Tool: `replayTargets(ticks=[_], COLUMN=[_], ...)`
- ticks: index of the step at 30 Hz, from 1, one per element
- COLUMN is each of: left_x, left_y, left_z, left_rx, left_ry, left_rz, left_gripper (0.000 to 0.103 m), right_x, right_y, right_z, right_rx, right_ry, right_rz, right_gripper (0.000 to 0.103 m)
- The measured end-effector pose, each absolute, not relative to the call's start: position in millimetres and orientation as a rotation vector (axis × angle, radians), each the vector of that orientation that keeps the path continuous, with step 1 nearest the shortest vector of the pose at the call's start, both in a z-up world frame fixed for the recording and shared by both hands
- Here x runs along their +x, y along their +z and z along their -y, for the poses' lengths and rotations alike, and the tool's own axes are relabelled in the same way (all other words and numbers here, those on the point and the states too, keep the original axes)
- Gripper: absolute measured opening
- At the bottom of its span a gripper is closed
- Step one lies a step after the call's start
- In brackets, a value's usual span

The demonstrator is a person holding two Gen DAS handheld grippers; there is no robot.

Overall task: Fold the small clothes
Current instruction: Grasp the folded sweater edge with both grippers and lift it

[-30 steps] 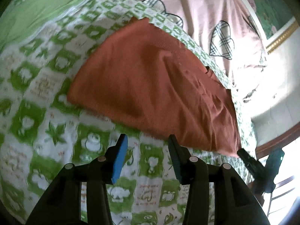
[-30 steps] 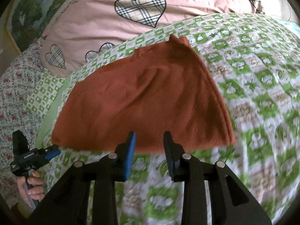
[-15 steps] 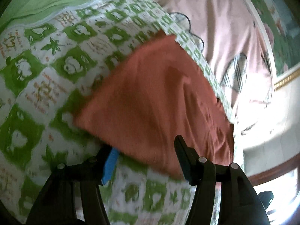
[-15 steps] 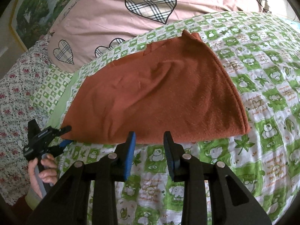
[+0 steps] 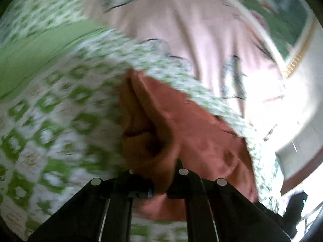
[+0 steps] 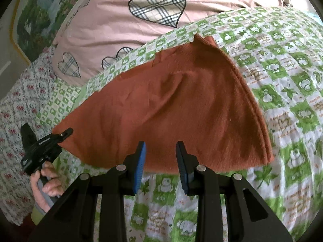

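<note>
A rust-orange garment [image 6: 171,111] lies spread flat on a green-and-white checked quilt [image 6: 282,76]. My left gripper [image 5: 159,187] is shut on the garment's corner [image 5: 153,141], which bunches up between the jaws; the left wrist view is blurred. In the right wrist view the left gripper [image 6: 66,133] pinches the garment's left corner. My right gripper [image 6: 159,157] is open and empty, its fingertips [image 6: 141,151] over the garment's near edge.
A pink pillow with plaid hearts [image 6: 141,14] lies behind the garment. A floral sheet [image 6: 16,104] lies at the left. A framed picture [image 5: 286,14] hangs on the wall beyond the bed.
My left gripper has moved in to the garment's corner and shut on it, bunching the cloth. My right gripper has moved closer to the near edge and stays open.
</note>
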State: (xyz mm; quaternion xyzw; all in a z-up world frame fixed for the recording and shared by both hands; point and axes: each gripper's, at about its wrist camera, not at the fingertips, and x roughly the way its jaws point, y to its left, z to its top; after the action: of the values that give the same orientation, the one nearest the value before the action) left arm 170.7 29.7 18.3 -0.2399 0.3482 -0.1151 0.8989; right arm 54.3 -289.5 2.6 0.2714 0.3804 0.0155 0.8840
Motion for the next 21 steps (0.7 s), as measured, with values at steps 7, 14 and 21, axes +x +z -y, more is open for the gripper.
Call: replayTargets(ticks=[7, 14, 21], left_x=[167, 162, 160], left_y=[27, -13, -5], left_z=[83, 123, 117], left_rx=[-0.319, -0.255, -0.252], left_ry=[-0.469, -0.517, -0.533], left_rz=[-0.757, -0.863, -0.846], left_gripper=[0.006, 0.005, 0.005], right_x=[73, 134, 227], right_y=[8, -1, -13], right_z=[318, 318, 280], right_rx=[0.637, 0.652, 0.637], right_ry=[0.066, 0.158, 0.327], right_rz=[-0.783, -0.869, -0.966], right_gripper=[0.032, 0.044, 0.058])
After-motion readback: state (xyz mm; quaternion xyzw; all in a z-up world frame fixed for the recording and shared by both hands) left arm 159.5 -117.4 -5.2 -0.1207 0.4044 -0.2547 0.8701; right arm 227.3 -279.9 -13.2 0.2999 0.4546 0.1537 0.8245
